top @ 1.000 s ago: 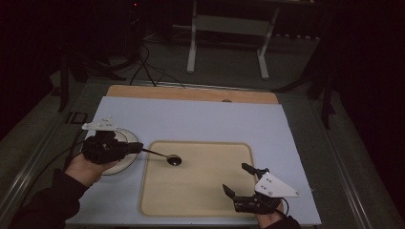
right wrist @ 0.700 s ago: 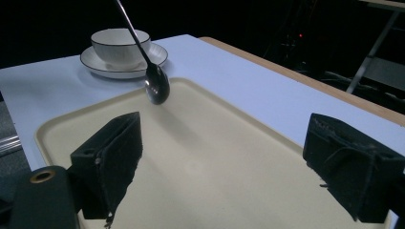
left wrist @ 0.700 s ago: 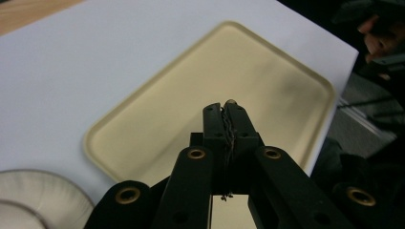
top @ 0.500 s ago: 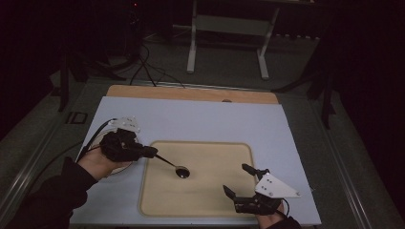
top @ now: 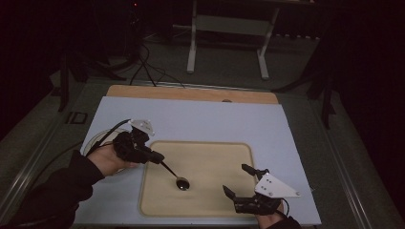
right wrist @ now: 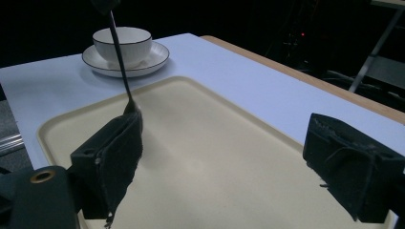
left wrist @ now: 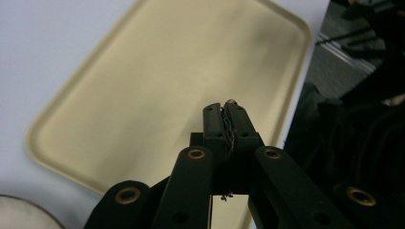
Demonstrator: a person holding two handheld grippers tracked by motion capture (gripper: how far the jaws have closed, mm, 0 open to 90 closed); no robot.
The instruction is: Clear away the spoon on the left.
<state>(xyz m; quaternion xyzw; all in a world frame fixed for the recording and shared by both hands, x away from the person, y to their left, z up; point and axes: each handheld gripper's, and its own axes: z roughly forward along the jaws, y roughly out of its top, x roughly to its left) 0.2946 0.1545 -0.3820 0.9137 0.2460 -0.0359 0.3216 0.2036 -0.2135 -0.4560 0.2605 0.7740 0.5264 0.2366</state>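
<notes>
A black spoon hangs tilted from my left gripper, its bowl low over the left part of the beige tray. The jaws are pressed together in the left gripper view, shut on the spoon's handle, and my left gripper points over the tray. My right gripper rests at the tray's front right corner, open with nothing between its pads. From the right gripper view the spoon handle slants down onto the tray behind the left pad.
A white cup on a white saucer stands left of the tray; the saucer's rim peeks out beside the left hand. The tray lies on a pale blue board with a wooden strip along its far edge.
My left gripper has carried the spoon rightward from above the saucer to over the tray's left part. The right gripper has stayed put.
</notes>
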